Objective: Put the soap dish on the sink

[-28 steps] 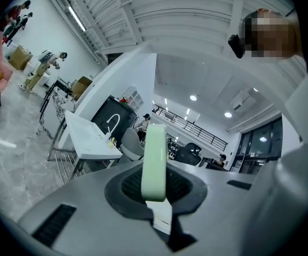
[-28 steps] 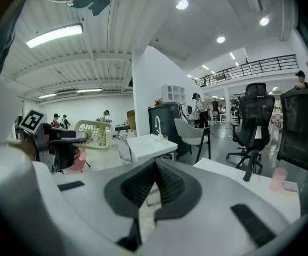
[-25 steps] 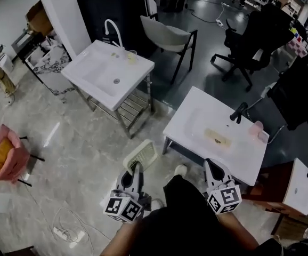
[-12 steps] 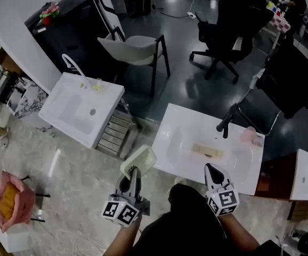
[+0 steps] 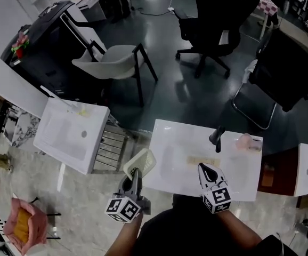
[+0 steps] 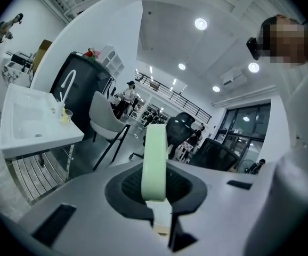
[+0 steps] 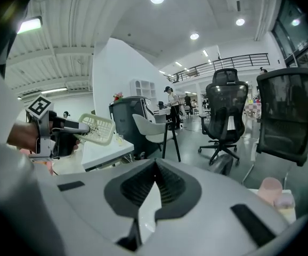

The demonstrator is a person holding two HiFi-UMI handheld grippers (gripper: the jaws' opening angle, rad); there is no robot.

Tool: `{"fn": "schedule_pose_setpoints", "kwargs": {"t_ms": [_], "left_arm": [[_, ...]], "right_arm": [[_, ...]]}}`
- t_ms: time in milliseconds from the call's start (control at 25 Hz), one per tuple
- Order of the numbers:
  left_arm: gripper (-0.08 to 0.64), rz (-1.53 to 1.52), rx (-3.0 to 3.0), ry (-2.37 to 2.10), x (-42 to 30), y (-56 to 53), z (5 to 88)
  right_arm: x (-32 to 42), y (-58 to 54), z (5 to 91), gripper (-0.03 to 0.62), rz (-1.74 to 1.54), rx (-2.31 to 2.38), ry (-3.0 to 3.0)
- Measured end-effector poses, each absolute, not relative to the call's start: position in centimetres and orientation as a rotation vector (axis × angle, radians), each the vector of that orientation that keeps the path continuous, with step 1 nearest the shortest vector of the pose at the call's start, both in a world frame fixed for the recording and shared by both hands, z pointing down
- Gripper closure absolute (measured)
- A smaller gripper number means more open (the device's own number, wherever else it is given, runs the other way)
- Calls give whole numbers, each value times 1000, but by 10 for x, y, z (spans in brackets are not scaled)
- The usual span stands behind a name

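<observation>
The soap dish (image 5: 140, 162) is a pale green slotted tray, and my left gripper (image 5: 134, 177) is shut on its near edge. It hangs over the front left corner of the near white sink (image 5: 171, 138). In the left gripper view the dish (image 6: 155, 163) stands edge-on between the jaws of the left gripper (image 6: 158, 224). My right gripper (image 5: 207, 171) is shut and empty over the sink's front edge. The right gripper view shows the right gripper (image 7: 152, 188) with its jaws together, and the held dish (image 7: 97, 128) off to the left.
A black faucet (image 5: 216, 136), a pink cup (image 5: 245, 142) and a tan bar (image 5: 201, 160) are on the near sink. A second white sink (image 5: 63, 136) stands to the left. A grey chair (image 5: 113, 59) and black office chairs (image 5: 218, 20) stand beyond.
Both grippers have come up to the near sink. The dish was over the floor beside it and now hangs over its front left corner. The left grip has not changed.
</observation>
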State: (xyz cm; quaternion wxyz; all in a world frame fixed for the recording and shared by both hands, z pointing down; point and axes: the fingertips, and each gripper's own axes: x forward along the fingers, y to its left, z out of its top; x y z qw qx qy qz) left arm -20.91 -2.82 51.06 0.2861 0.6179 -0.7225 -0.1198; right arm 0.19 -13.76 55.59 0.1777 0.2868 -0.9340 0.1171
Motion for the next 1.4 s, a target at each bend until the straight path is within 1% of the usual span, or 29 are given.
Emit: {"fn": "schedule_pose_setpoints", "kwargs": {"t_ms": [240,480,680,800,1000,1400], "left_arm": [[528,-273,1661,-1853,-208,-68,532],[528,-258,1689,-1708,-218,-100,561],[528,-254,1749,-1454,-227,-135,606],[528,-207,1787,-1317,-229,-156,628],[528,-153,1806,-1183,-235,-187,649],[528,-91,1779,-1124,-251,-226,703]], "right_arm": [[-10,-166,561,594,317,765,-2673],[-22,-181,575,594,416,841,-2591],[-44,-184,573,594,447,898,-2580],[-60,-187,567,595,506,984,-2572],[-59,-202,567,595,619,1242,-2462],[-77,-214,580,595,534,1313,-2350]]}}
